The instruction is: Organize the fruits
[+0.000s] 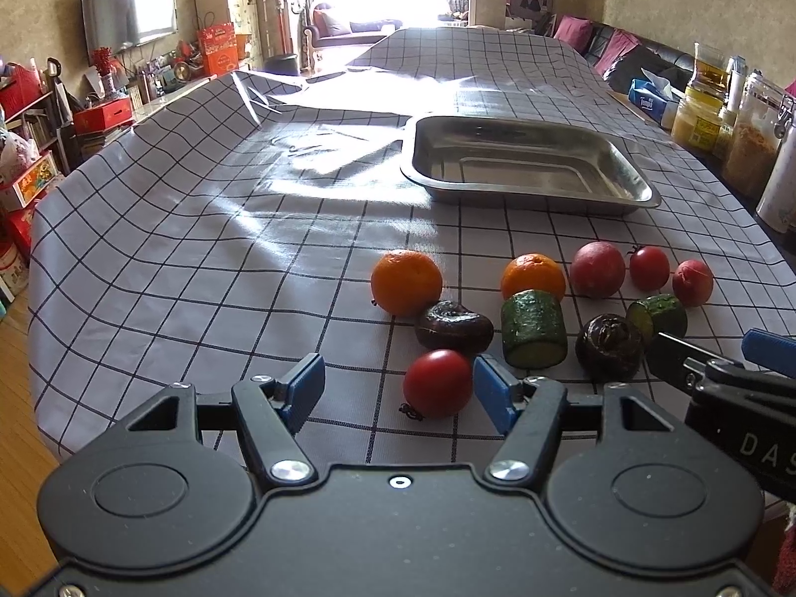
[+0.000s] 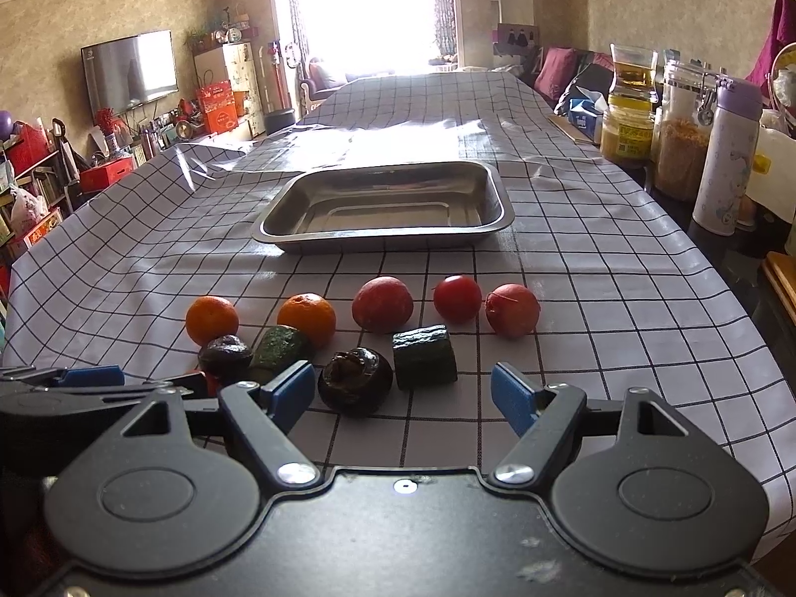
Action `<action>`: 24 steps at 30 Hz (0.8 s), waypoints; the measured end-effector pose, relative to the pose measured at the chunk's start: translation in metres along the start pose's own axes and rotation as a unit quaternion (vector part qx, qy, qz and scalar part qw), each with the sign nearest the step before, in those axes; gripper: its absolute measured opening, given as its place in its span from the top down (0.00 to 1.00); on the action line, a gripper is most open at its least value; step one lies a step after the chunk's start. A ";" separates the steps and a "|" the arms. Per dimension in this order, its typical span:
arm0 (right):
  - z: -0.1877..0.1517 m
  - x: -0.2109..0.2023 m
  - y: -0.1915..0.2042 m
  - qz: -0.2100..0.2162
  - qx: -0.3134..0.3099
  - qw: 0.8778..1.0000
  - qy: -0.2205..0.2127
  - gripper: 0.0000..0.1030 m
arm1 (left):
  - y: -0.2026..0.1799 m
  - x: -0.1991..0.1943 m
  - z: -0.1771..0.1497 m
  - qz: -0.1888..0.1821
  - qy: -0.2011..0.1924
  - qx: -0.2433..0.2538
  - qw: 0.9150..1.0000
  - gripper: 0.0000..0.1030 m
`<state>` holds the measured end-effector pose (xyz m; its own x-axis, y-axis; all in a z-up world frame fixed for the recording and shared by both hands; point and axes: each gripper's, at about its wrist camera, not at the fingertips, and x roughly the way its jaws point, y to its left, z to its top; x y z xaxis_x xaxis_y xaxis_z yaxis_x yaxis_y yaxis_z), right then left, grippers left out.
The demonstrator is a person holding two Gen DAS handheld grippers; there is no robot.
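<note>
Fruits and vegetables lie on the checked tablecloth in front of an empty steel tray [image 1: 527, 191] [image 2: 383, 239]. My left gripper [image 1: 398, 388] is open, with a red tomato [image 1: 438, 383] between its fingertips, close to the right pad. Nearby lie two oranges [image 1: 407, 282] [image 1: 533, 273], two dark water chestnuts [image 1: 453, 326] [image 1: 609, 346] and two cucumber pieces [image 1: 533, 329] [image 1: 656, 313]. My right gripper [image 2: 403, 398] is open and empty, just behind a chestnut [image 2: 355, 380] and a cucumber piece [image 2: 424, 355]. Red fruits [image 2: 382, 304] [image 2: 457, 298] [image 2: 512, 309] lie in the back row.
Jars, a glass jug and a thermos [image 2: 729, 159] stand along the table's right edge, with a tissue box [image 1: 651, 99] further back. The tablecloth is rumpled and lifted at the far left [image 1: 258, 99]. The table drops off at the left edge.
</note>
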<state>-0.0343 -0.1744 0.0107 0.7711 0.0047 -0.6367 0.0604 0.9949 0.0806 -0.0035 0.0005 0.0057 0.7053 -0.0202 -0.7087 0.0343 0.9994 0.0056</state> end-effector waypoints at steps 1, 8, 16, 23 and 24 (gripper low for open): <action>0.000 0.000 0.000 0.000 0.000 1.000 0.001 0.23 | 0.000 0.000 0.000 0.000 0.000 0.001 1.000 0.34; 0.000 0.002 0.001 -0.002 -0.002 1.000 0.003 0.23 | 0.000 0.000 0.000 -0.005 0.003 0.002 1.000 0.34; 0.000 0.001 0.005 0.000 -0.012 1.000 -0.001 0.23 | -0.003 0.001 0.001 0.002 -0.001 0.014 1.000 0.34; -0.002 0.001 0.007 -0.002 -0.014 1.000 -0.003 0.23 | -0.002 0.001 0.000 0.004 -0.003 0.016 1.000 0.34; -0.003 0.000 0.007 -0.005 -0.014 1.000 -0.009 0.23 | -0.002 0.000 0.000 0.004 -0.003 0.016 1.000 0.34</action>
<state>-0.0354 -0.1668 0.0093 0.7824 -0.0071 -0.6228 0.0510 0.9973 0.0527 -0.0031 -0.0013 0.0055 0.7103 -0.0116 -0.7038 0.0501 0.9982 0.0340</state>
